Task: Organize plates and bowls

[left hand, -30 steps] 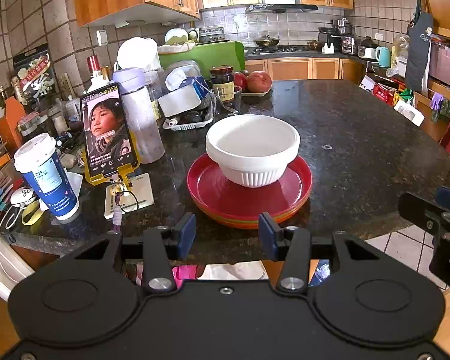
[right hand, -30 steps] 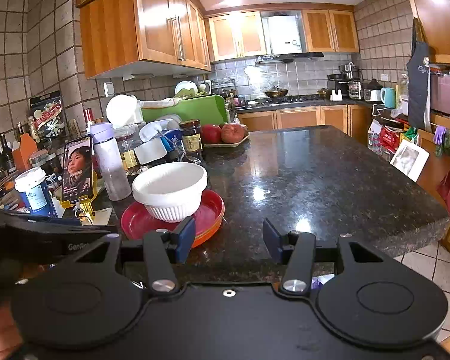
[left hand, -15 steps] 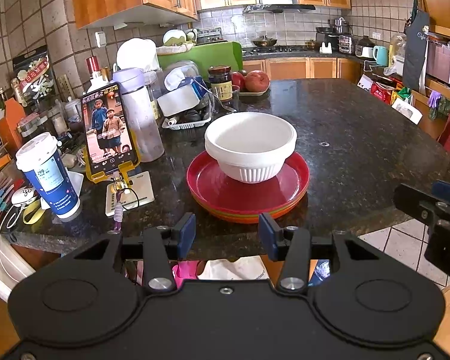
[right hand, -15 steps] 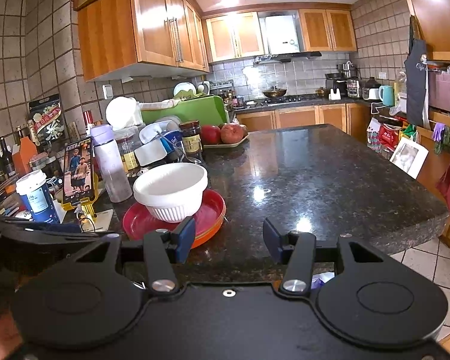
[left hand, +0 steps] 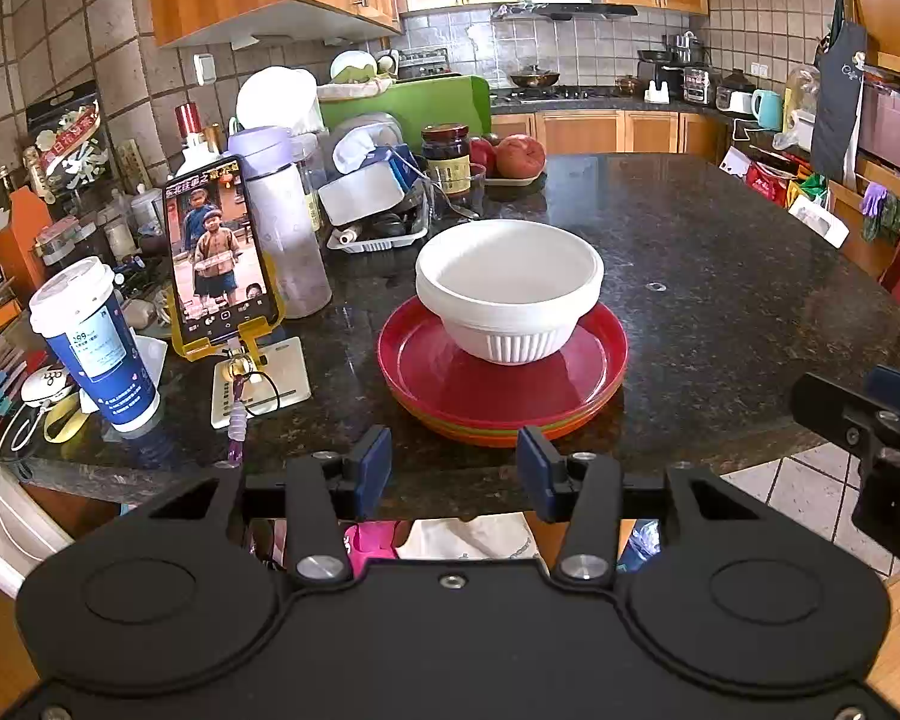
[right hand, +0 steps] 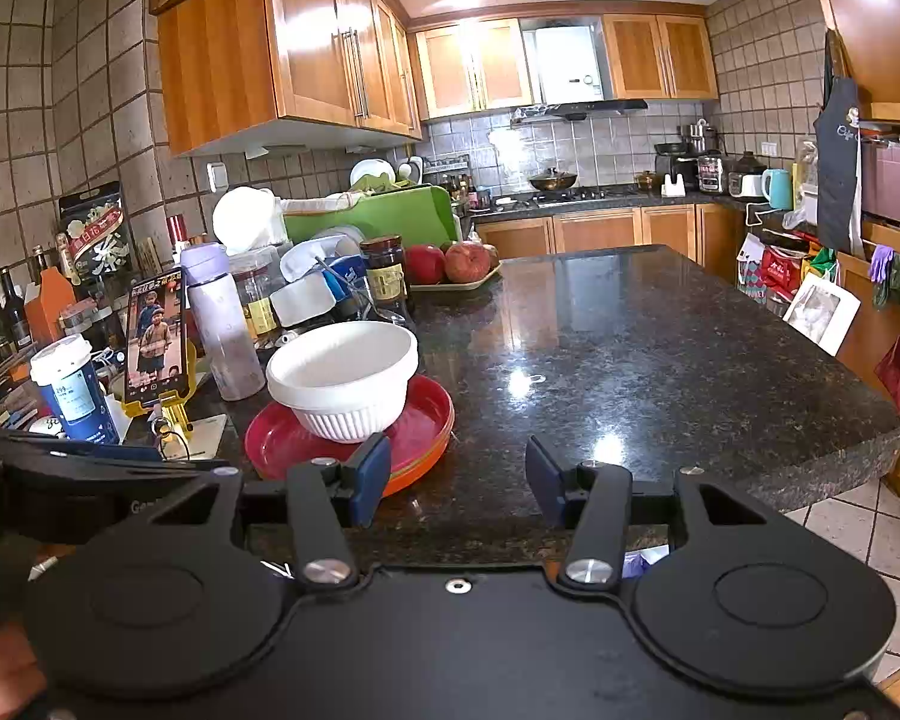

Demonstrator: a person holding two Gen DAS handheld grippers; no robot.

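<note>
white bowls [left hand: 509, 294] sit stacked on red plates [left hand: 501, 381]; left tool [left hand: 453, 467] and right tool [right hand: 456, 480] both gape empty, short of the counter edge

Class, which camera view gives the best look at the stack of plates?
The left wrist view: the stack of plates sits central, its coloured edges visible. In the right wrist view the plates lie off-centre, partly hidden behind a blue claw finger.

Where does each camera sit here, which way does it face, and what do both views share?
Left wrist: on the left gripper, open, facing the white bowls stacked on red plates; right gripper at right edge.
Right wrist: on the right gripper, open, facing across the dark counter; a fingertip lower left.
Shared: bowls, plates, phone, blue cup.
</note>
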